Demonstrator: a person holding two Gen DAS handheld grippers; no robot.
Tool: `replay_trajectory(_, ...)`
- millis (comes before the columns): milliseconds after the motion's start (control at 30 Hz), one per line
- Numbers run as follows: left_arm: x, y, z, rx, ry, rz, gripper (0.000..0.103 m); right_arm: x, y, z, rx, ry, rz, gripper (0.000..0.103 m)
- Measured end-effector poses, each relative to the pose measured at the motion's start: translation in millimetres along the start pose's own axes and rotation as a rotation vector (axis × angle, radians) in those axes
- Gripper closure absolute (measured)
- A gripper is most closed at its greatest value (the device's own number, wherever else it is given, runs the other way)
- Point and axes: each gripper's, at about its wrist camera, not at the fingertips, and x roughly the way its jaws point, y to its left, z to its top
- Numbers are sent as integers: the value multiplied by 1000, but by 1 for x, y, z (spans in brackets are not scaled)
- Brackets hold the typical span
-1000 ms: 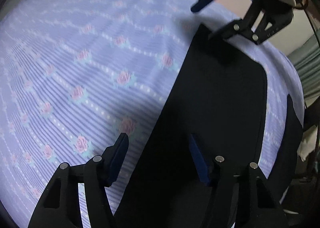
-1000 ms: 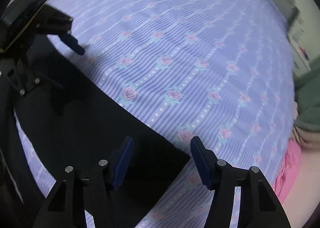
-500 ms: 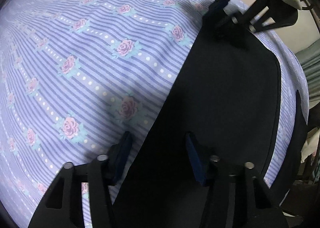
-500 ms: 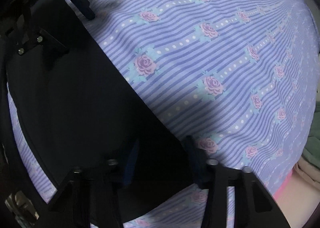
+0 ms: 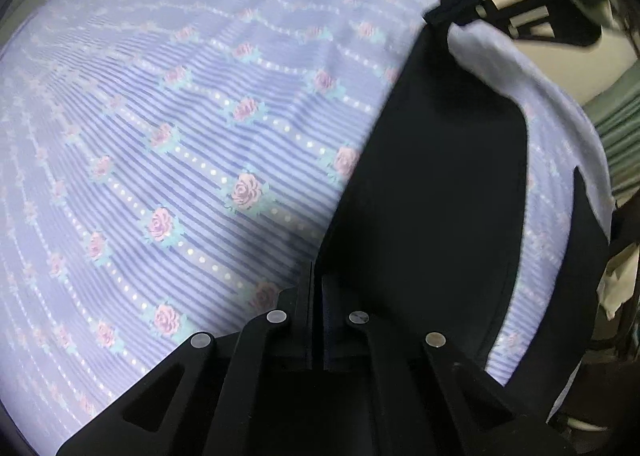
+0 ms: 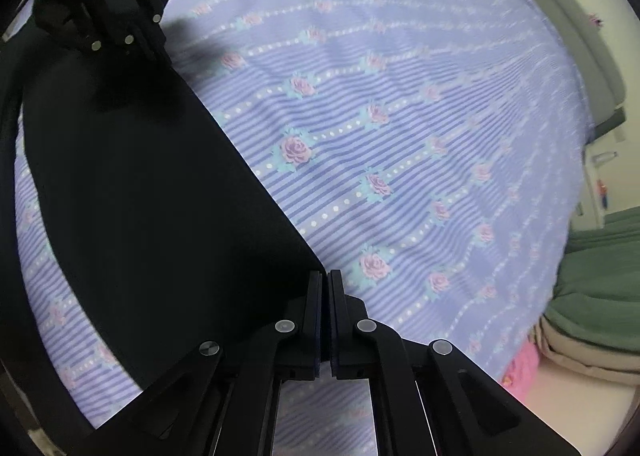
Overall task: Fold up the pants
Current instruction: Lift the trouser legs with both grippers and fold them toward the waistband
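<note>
Both claws, gaping a second ago, are now pinching corners of the black pants (image 5: 440, 183) lying at 3 o'clock on the bed (image 5: 200, 135): left claw (image 5: 317, 288), right claw (image 6: 325, 292), lift-and-fold probably following.

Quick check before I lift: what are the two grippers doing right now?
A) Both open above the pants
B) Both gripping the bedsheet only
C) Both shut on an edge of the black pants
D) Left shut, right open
C: the left gripper and the right gripper each have their fingers pressed together on a corner of the black pants.
</note>
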Motion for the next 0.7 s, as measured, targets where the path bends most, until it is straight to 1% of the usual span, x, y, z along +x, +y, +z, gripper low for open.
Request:
replay_trajectory(33, -9, -4, -4, -5, -16, 7, 98, -1, 2, 2, 0, -10, -14, 100)
replay_trajectory(67, -15, -9, -6, -1, -22, 14, 98, -13, 11, -6, -1, -27, -40, 100)
replay_trajectory(133, -29, -28, -14, 41, -32, 48, 98, -31, 22, -19, -4, -57, -77, 100)
replay_trajectory(167, -43, -40, -10, 56, -32, 63, 99, -35, 20, -22, -8, -69, -94, 100)
replay_trajectory(233, -60, -58, -16, 70, -33, 84, 99, -53, 34, -28, -11, -96, -122, 100)
replay_trajectory(267, -61, -61, -16, 65, -35, 86, 99, -60, 36, -32, -9, -104, -124, 100)
replay_trajectory(333, -66, -78, -19, 56, -51, 94, 99, -82, 51, -39, 7, -137, -130, 100)
replay_trajectory(467, -94, -121, -40, 48, -97, 98, 99, -116, 82, -52, 40, -180, -159, 100)
replay_trajectory(567, -107, -151, -56, 22, -118, 79, 99, -131, 108, -61, 46, -190, -187, 100)
replay_trajectory(633, -112, -173, -68, 11, -132, 82, 99, -142, 129, -70, 36, -189, -201, 100)
replay_trajectory(700, -116, -195, -82, 18, -148, 91, 99, -153, 146, -81, 39, -182, -197, 100)
